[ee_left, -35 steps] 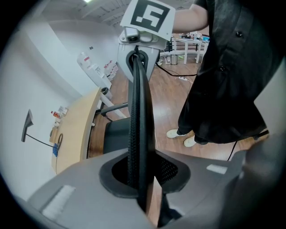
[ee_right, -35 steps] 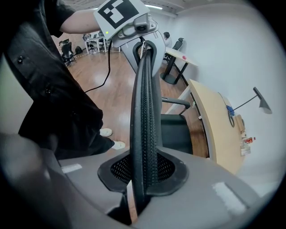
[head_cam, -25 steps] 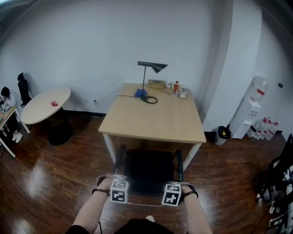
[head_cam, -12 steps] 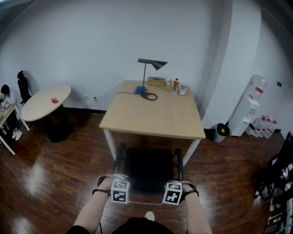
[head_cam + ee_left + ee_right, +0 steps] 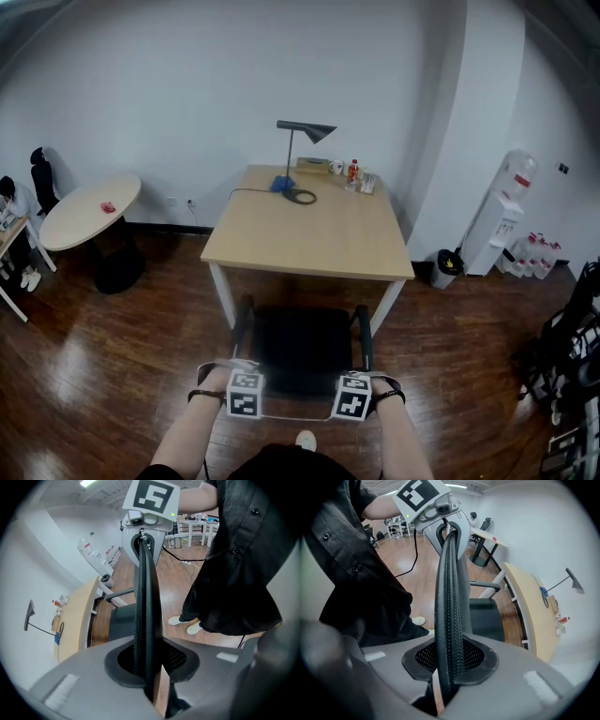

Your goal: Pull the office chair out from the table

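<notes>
head: high, steeply down | gripper views: close, along chair back (image 5: 145, 597) | shared: table (image 5: 309, 234)

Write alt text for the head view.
Seen from above, a person's left gripper and right gripper clamp the back of a black office chair in front of a light wooden table. A desk lamp stands at the table's far edge; a round table sits left, a water dispenser right.

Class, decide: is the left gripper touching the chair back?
Touching. The left gripper view shows the left gripper with its jaws closed on the upper edge of the chair back, which runs straight between them.
</notes>
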